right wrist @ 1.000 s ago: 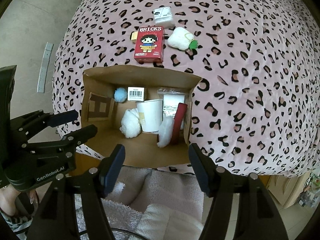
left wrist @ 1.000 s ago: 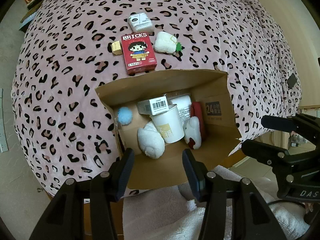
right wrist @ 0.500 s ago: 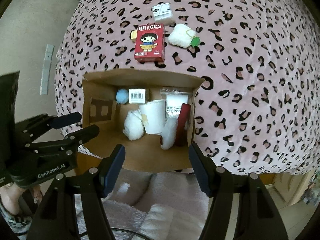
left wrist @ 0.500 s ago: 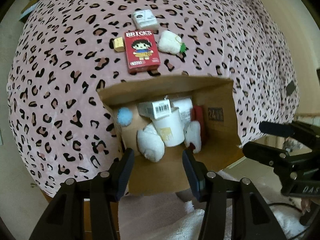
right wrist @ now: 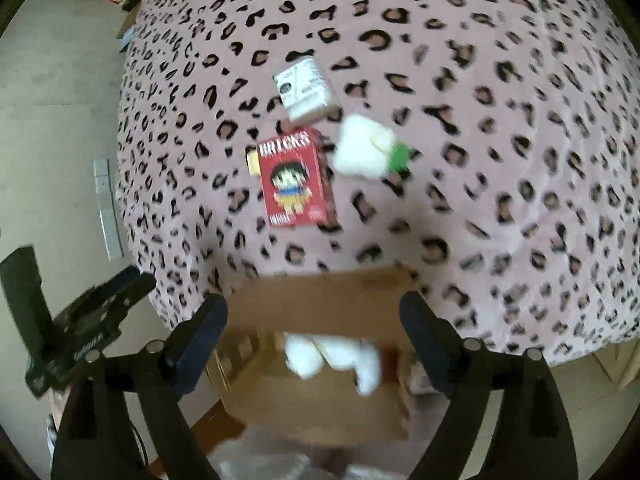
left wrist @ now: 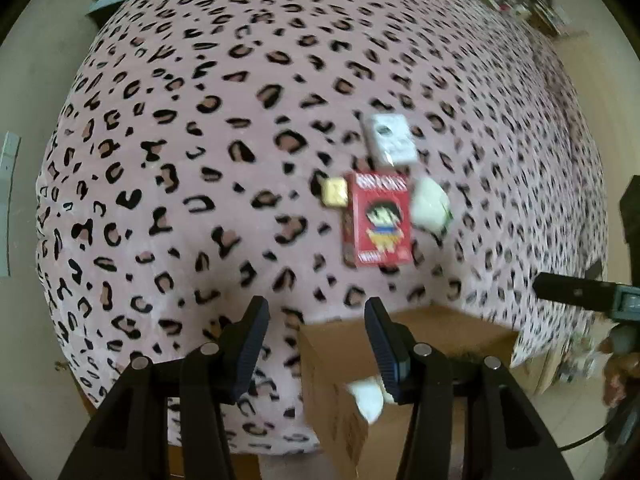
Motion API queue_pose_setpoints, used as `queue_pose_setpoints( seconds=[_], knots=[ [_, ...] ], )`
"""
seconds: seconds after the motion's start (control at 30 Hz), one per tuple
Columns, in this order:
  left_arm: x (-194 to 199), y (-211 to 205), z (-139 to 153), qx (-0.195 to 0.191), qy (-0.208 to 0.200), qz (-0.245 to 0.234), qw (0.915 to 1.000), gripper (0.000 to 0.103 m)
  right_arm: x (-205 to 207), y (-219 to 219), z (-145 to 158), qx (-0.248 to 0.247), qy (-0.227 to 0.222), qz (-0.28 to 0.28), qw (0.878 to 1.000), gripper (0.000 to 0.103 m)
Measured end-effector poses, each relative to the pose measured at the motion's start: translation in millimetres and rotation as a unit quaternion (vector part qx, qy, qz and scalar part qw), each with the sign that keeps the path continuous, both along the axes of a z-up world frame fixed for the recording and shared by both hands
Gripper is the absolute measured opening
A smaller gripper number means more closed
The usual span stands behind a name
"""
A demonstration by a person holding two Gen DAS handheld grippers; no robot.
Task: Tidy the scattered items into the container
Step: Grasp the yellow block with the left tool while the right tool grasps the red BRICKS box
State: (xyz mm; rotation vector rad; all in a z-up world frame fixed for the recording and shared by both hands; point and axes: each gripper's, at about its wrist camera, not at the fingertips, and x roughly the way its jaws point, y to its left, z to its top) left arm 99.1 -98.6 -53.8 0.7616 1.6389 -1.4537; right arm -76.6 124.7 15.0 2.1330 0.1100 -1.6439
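A cardboard box (right wrist: 320, 304) sits at the bed's near edge with white plush items inside; it also shows in the left wrist view (left wrist: 332, 360). Beyond it lie a red BRICKS box (right wrist: 294, 178), a white packet (right wrist: 304, 88), a white plush with a green tip (right wrist: 364, 146) and a small yellow block (right wrist: 252, 162). The left wrist view shows the same red box (left wrist: 378, 220), packet (left wrist: 390, 142), plush (left wrist: 430, 202) and block (left wrist: 336, 192). My left gripper (left wrist: 316, 344) is open and empty over the box's left corner. My right gripper (right wrist: 314, 344) is open and empty above the box.
The pink leopard-print bedcover (left wrist: 200, 140) spreads wide to the left and far side. The floor (right wrist: 52, 120) lies left of the bed. The other gripper shows at each view's edge (left wrist: 580, 292) (right wrist: 80, 320).
Both grippers moved forward over the bed. The box slid to the bottom of both views and the scattered items look closer. The frames are motion-blurred.
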Motion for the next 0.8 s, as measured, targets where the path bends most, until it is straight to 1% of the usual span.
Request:
queue_pose_setpoints(
  seconds=[0.17, 0.3, 0.37, 0.47, 0.57, 0.63, 0.67, 0.7, 0.73, 0.8],
  knots=[
    [18, -21, -30, 0.018, 0.006, 0.031, 0.9993, 0.051, -16, -67, -66, 0.046, -0.016, 0.032, 0.998, 0.092],
    [26, -26, -53, 0.036, 0.014, 0.048, 0.9981, 0.051, -25, -101, -120, 0.087, -0.026, 0.051, 0.995, 0.092],
    [27, -28, -64, 0.043, 0.015, 0.052, 0.9976, 0.051, -27, -110, -135, 0.094, -0.027, 0.048, 0.994, 0.092],
    [28, -32, -79, 0.055, 0.02, 0.06, 0.9964, 0.051, -27, -122, -152, 0.11, -0.013, 0.046, 0.993, 0.092],
    [26, -38, -91, 0.068, 0.032, 0.066, 0.9949, 0.051, -28, -132, -174, 0.141, -0.008, 0.052, 0.989, 0.095],
    [22, -45, -97, 0.071, 0.036, 0.061, 0.9949, 0.051, -29, -133, -184, 0.161, -0.005, 0.058, 0.985, 0.095],
    [19, -49, -99, 0.07, 0.038, 0.055, 0.9953, 0.051, -30, -130, -185, 0.157, -0.004, 0.056, 0.986, 0.092],
    [14, -54, -100, 0.068, 0.038, 0.047, 0.9958, 0.051, -31, -127, -185, 0.145, -0.007, 0.055, 0.988, 0.081],
    [6, -60, -103, 0.066, 0.039, 0.035, 0.9964, 0.051, -32, -121, -185, 0.132, -0.014, 0.054, 0.99, 0.081],
    [-10, -72, -108, 0.065, 0.047, 0.014, 0.9967, 0.051, -34, -108, -187, 0.132, -0.02, 0.056, 0.989, 0.081]
  ],
)
